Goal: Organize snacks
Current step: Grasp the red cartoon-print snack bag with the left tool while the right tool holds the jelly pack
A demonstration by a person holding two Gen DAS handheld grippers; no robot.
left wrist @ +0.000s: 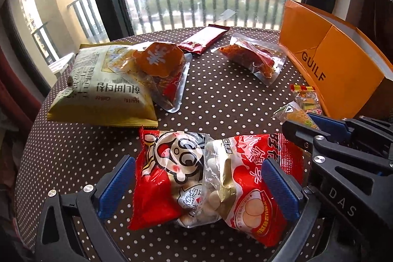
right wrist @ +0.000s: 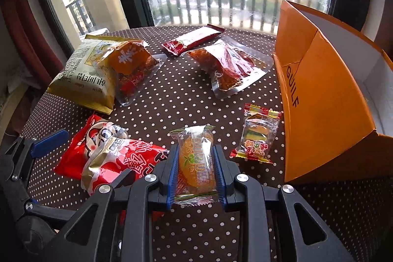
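My left gripper [left wrist: 199, 186] is open, its blue pads on either side of a red snack bag [left wrist: 208, 181] lying on the dotted table; the bag also shows in the right wrist view [right wrist: 105, 158]. My right gripper [right wrist: 196, 173] is shut on a small orange jelly packet [right wrist: 196, 163], which shows in the left wrist view [left wrist: 297, 114]. An open orange box [right wrist: 326, 109] marked GUILF stands at the right. A small burger candy packet [right wrist: 258, 136] lies beside it.
A yellow chip bag [left wrist: 103, 90] with an orange-labelled clear pouch [left wrist: 159, 70] on it lies at the left. A clear meat pouch [left wrist: 253, 58] and a dark red bar [left wrist: 203, 38] lie near the far edge by the window. The round table [left wrist: 221, 100] drops off at the left.
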